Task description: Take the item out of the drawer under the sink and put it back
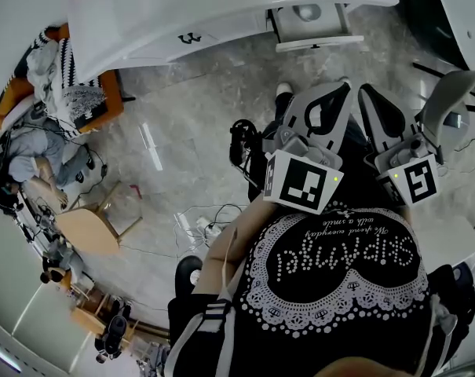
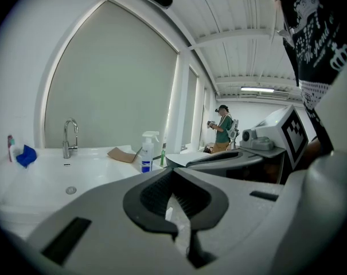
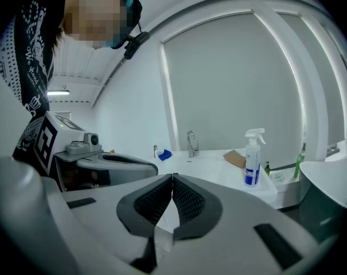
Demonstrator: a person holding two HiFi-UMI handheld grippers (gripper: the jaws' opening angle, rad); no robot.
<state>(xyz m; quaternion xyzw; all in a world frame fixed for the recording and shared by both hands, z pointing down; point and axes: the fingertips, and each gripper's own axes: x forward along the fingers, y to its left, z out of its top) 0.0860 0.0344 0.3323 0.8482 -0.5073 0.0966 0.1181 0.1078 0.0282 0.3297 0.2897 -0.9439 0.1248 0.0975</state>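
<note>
Drawer (image 1: 319,44), or what looks like one, juts open from under the white sink counter (image 1: 221,14) at the far side of the floor, and holds a round grey thing (image 1: 306,11) too small to name. Near the person's chest and well apart from it, the left gripper (image 2: 173,173) and the right gripper (image 3: 172,177) both have their jaws pressed together on nothing. On the counter, a faucet (image 3: 191,144) stands left of a spray bottle (image 3: 253,159).

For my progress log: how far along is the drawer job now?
Done: perhaps only opening; a drawer seems pulled out under the counter. In hand: nothing; the left gripper and right gripper are both shut, empty, away from the sink. Left: taking the item out and putting it back.
</note>
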